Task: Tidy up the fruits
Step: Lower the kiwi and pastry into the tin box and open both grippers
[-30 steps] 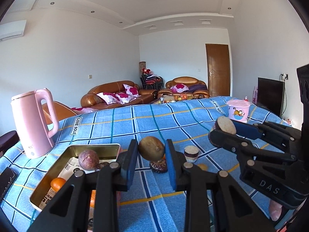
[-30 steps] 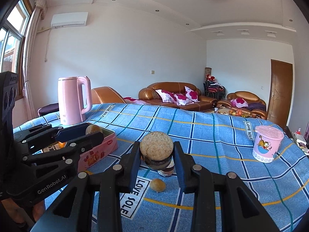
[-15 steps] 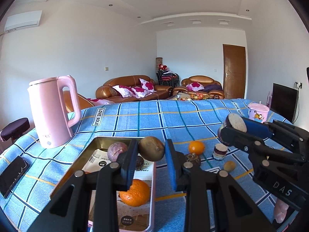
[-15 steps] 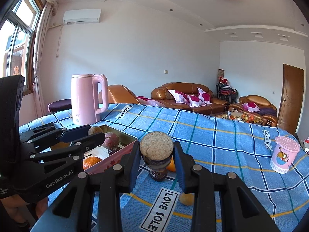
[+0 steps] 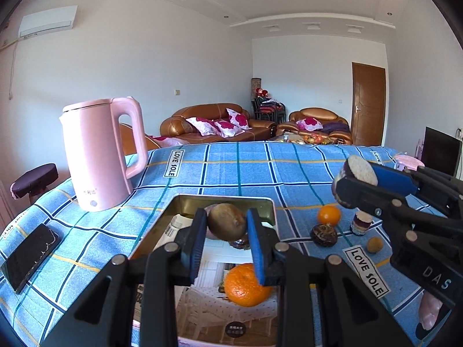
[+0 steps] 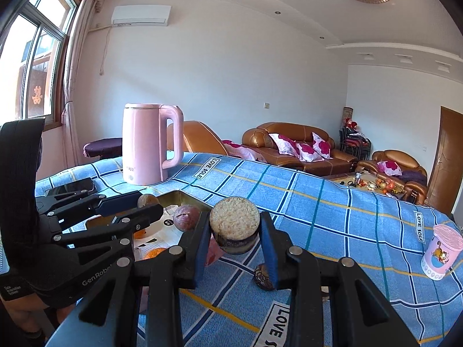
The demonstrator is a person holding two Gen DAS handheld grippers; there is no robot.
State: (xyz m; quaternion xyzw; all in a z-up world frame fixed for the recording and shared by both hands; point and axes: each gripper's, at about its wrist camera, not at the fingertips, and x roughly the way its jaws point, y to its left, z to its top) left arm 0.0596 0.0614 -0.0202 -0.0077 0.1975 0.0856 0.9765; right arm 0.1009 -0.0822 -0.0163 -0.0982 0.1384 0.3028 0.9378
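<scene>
My left gripper [image 5: 227,227] is shut on a brown kiwi [image 5: 227,225] and holds it above a metal tin [image 5: 269,205] lined with paper. An orange [image 5: 246,284] and a purple passion fruit [image 6: 186,215] lie in the tin. My right gripper [image 6: 234,232] is shut on a short cut sugarcane piece [image 6: 234,222], held above the blue cloth just right of the tin. It also shows in the left wrist view [image 5: 358,173]. On the cloth lie another orange [image 5: 328,215], a dark mangosteen [image 5: 323,234], a second cane piece [image 5: 360,224] and a small brown fruit [image 5: 374,244].
A pink kettle [image 5: 99,156] stands at the back left of the table. A black phone [image 5: 27,256] lies near the left edge. A pink cup [image 6: 441,256] stands at the far right. Sofas and a door are behind the table.
Both grippers have moved left with their loads. The left gripper with the kiwi now hangs over the tin, and the right gripper with the cane piece is beside it.
</scene>
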